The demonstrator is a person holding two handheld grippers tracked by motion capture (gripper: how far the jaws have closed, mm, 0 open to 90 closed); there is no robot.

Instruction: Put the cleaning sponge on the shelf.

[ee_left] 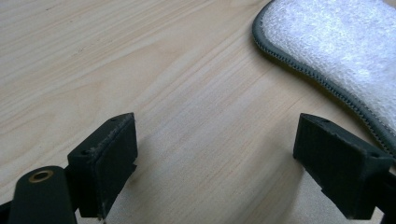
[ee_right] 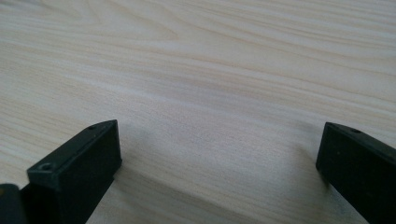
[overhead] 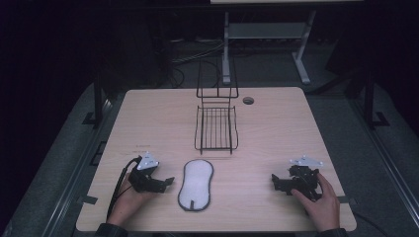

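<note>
A white fuzzy oval pad with a dark grey rim [overhead: 196, 184] lies flat near the table's front edge, in the middle. In the left gripper view the pad [ee_left: 336, 42] fills the upper right corner. My left gripper [overhead: 168, 181] rests on the table just left of the pad, open, with bare wood between its jaws [ee_left: 217, 158]. My right gripper [overhead: 273, 181] rests at the front right, pointing left toward the pad and well apart from it. It is open over bare wood [ee_right: 219, 158]. A black wire rack [overhead: 215, 129] stands behind the pad.
The light wooden table [overhead: 276, 128] has a round cable hole [overhead: 248, 100] near its back edge. Behind the wire rack rises a taller black wire frame [overhead: 216, 81]. A white desk frame [overhead: 267, 34] stands on the dark floor beyond the table.
</note>
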